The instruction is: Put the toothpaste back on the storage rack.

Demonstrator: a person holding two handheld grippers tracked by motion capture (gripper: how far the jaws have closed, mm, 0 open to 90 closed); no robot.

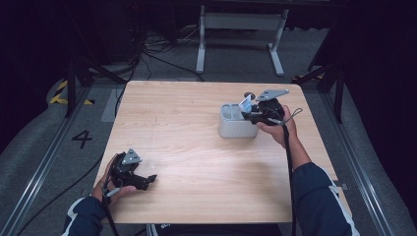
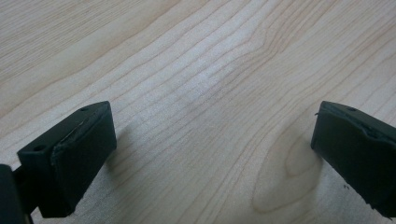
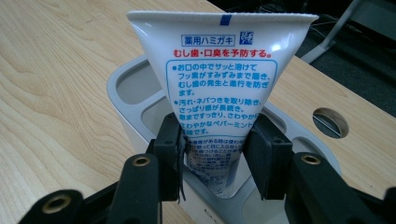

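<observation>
Toothpaste tube (image 3: 219, 88), white with blue and red Japanese print, stands crimped end up, gripped by the right claw (image 3: 215, 149) above a grey compartmented holder (image 1: 236, 122) on the wooden counter (image 1: 196, 147). Left claw (image 2: 210, 149) hangs wide apart, holding nothing, near the counter's front-left edge.

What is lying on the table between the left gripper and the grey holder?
Nothing: in the high view, bare wooden table separates the left gripper from the grey holder.
</observation>
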